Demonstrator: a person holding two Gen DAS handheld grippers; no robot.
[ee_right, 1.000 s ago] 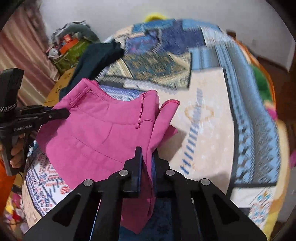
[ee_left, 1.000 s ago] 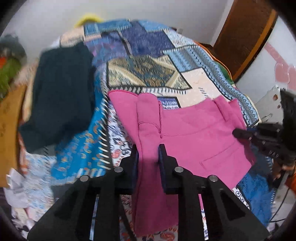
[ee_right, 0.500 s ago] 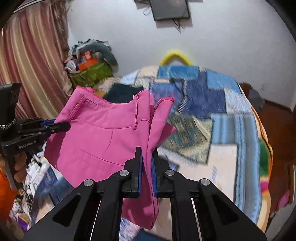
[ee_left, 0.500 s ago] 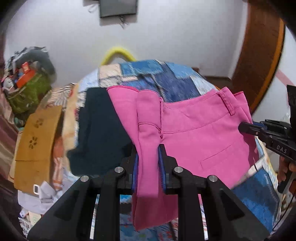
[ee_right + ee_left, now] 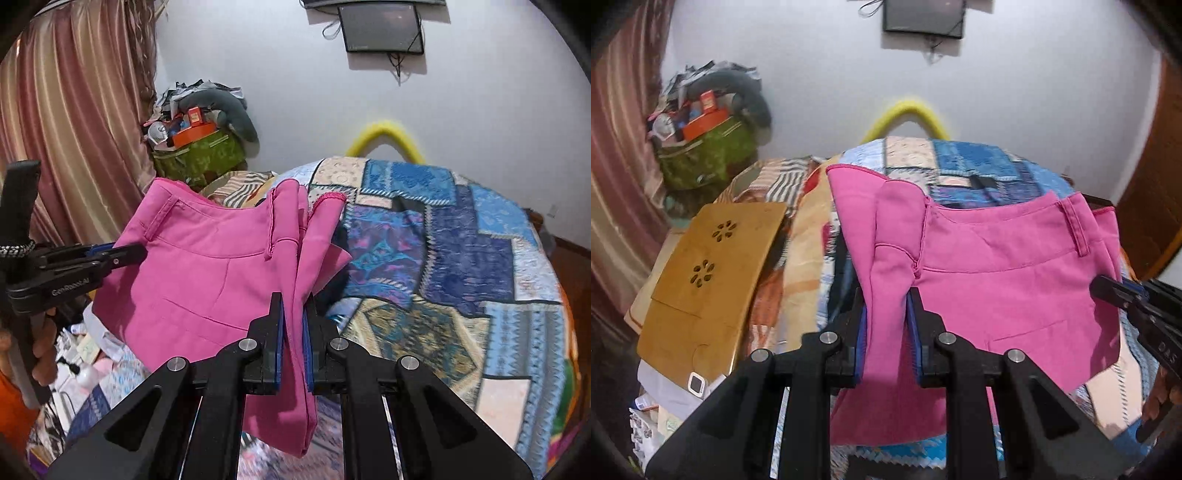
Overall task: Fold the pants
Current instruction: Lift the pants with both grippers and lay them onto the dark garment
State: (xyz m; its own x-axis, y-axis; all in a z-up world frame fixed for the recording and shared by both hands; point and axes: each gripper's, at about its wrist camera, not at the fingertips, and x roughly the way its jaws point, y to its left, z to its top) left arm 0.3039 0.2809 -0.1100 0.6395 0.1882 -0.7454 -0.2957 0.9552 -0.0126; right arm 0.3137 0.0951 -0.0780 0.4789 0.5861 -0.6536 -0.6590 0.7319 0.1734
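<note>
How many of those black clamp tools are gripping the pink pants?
2. The left gripper pinches a bunched end of the pink pants; the right gripper pinches the other end. None else shows.

Pants [image 5: 997,280]: solid magenta pink, seams in matching thread. Bedspread [image 5: 461,258]: patchwork of blue, navy, teal and cream blocks with zigzag borders. Gripper fingers [image 5: 275,332]: black with blue pads. Board [image 5: 709,273] at bed's left edge: mustard, flower-shaped cutouts. Curtain [image 5: 66,122]: rose and beige stripes
</note>
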